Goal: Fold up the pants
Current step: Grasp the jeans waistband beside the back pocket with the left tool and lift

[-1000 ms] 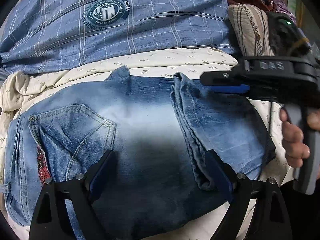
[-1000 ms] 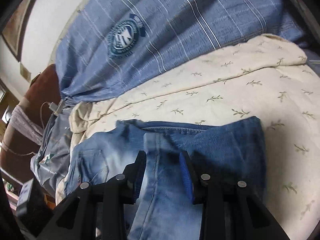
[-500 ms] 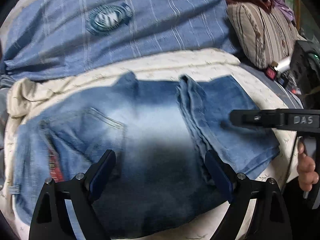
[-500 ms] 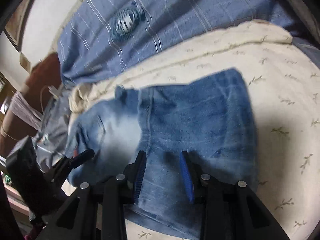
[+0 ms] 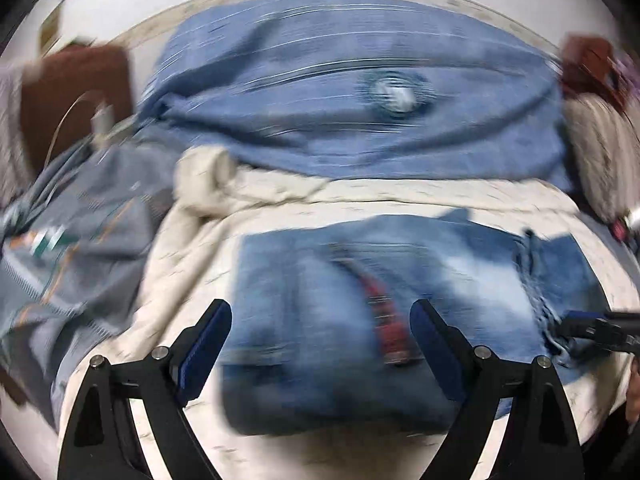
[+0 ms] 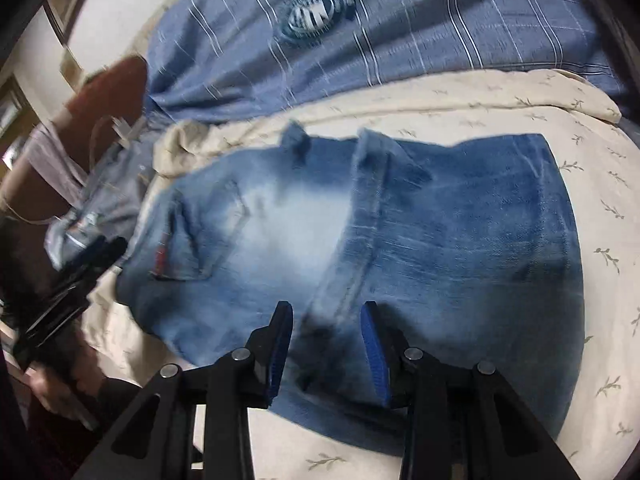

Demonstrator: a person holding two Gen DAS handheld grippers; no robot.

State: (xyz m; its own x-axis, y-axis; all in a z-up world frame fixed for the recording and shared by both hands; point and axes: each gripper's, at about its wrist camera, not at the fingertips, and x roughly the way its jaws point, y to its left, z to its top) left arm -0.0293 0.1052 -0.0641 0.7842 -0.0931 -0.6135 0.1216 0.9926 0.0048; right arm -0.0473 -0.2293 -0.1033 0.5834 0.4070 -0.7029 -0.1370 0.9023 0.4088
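Observation:
The blue jeans (image 6: 400, 232) lie folded into a compact rectangle on the cream leaf-print sheet (image 6: 600, 208), back pocket (image 6: 208, 232) on the left. In the blurred left wrist view the jeans (image 5: 340, 300) sit ahead of my open, empty left gripper (image 5: 320, 336), which hangs above their near left part. My right gripper (image 6: 326, 340) is open and empty, its jaws either side of the folded leg edge (image 6: 360, 240) at the jeans' near side. It also shows at the right edge of the left wrist view (image 5: 592, 328). The left gripper shows at the left of the right wrist view (image 6: 80, 268).
A blue plaid blanket (image 6: 360, 32) with a round logo lies behind the jeans. A grey patterned cloth (image 5: 72, 248) lies to the left, a striped cushion (image 5: 596, 152) at the far right, and a brown headboard (image 5: 72, 96) at the far left.
My left gripper has swung left and pulled back, so the jeans now sit to its right. My right gripper has pulled back toward the jeans' near edge. The jeans stay put.

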